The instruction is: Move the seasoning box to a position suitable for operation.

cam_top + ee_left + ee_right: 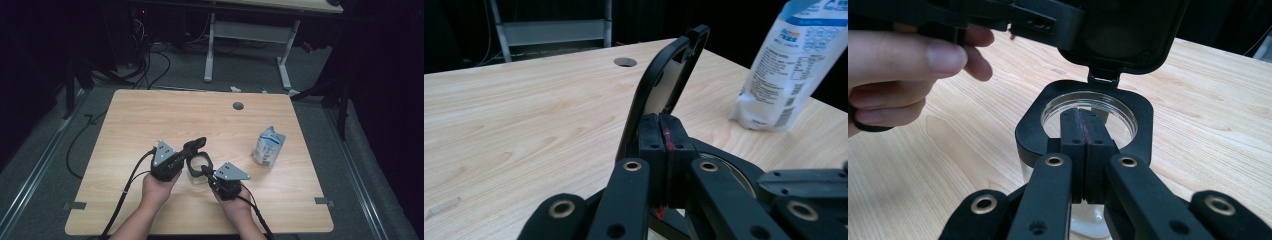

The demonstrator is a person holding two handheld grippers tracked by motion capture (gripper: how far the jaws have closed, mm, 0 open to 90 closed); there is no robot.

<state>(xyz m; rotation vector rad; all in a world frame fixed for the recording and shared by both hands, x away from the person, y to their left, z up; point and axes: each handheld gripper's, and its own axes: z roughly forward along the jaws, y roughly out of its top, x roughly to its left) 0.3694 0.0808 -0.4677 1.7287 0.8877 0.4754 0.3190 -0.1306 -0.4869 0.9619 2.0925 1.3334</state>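
On the near half of the table [150, 115], item by item, largest first.

Table: pale wood top, a round cable hole [238, 106] at the far edge. Bare around the work, so there is room to swing the lid fully back.

Pouch [268, 146]: white and blue printed bag, standing upright to the right of the work, well apart from both grippers. Judged to be the likely fill for the jar; leave it standing until the lid is fully open.

Jar [1089, 112]: clear container with a black square collar round its mouth, standing on the table between the two hands, near the front edge. The inside looks empty, though the view is partly blocked.

Lid [664, 85]: black, hinged to the far side of the collar, raised to roughly upright.

Left gripper [192, 148]: jaws clenched on the edge of the lid, pads pressed tight with the rim between them. Advice: carry the lid back in an arc about the hinge, not straight up, or the jar will lift or tip.

Right gripper [206, 171]: jaws closed together at the near rim of the collar; whether they pinch the rim or merely press upon it cannot be told. Advice: keep this one bearing down and still, as the anchor, while the left does the swinging.

Risk, as judged: the pinch on the thin lid edge may slip; move slowly.
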